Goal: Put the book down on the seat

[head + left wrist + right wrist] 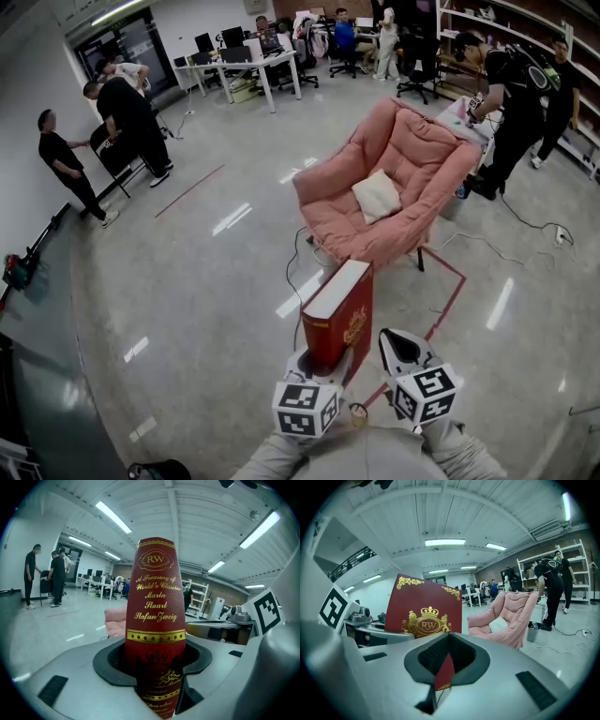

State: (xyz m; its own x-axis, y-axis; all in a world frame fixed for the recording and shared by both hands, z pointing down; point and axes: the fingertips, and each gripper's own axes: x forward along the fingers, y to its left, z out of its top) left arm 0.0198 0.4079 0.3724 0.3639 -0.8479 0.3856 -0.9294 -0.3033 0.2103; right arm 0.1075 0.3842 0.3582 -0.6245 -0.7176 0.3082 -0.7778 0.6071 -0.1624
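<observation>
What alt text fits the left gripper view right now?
A red book with gold lettering stands upright, clamped in the left gripper, filling the middle of the frame. Behind it show a corner of the pink chair and, far left, people standing in an open office.

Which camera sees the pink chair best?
The head view: the whole pink chair shows from above, white cushion included. The right gripper view shows it from the side. The left gripper view shows only a corner beside the red book.
</observation>
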